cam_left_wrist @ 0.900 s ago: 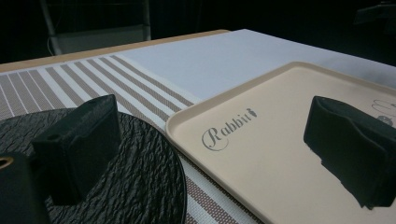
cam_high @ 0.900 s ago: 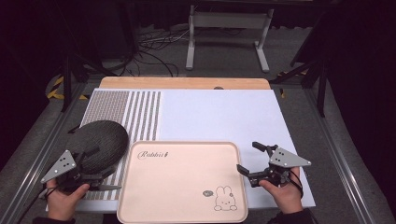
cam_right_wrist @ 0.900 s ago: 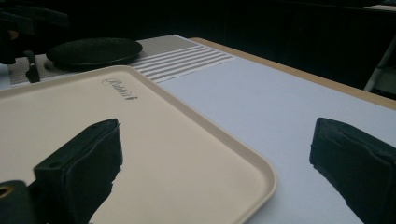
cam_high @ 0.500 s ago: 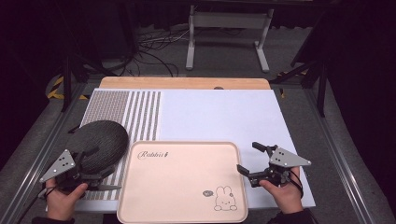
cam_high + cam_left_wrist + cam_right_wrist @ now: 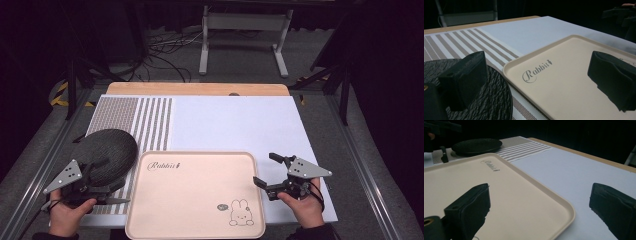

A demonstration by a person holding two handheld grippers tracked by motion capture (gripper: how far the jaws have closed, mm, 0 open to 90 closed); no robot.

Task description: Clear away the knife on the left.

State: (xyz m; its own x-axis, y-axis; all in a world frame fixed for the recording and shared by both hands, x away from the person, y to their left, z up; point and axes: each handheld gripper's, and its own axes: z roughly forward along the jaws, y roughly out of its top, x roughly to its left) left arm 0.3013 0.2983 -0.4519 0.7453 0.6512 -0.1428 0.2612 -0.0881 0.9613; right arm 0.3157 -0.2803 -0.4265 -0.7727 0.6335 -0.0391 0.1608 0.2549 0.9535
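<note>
Both grippers flank the tray, jaws apart and empty.
The left gripper (image 5: pixel 107 192) straddles the gap between the beige tray (image 5: pixel 195 200) and the black plate (image 5: pixel 107 155); the right gripper (image 5: pixel 267 172) spans the tray's edge. A hasty grab could tip either; the tray's near rim is cut off.

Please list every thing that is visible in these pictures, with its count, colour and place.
tray: 1, beige, rabbit drawing, near edge, centre
plate: 1, black, textured, left of the tray, on the striped mat
striped mat: 1, brown and white, left part of the table
white sheet: 1, white, centre and right
table: 1, wooden, far edge showing
left tongs: 1, black, open, near the plate
right tongs: 1, black, open, at the tray's right edge
</note>
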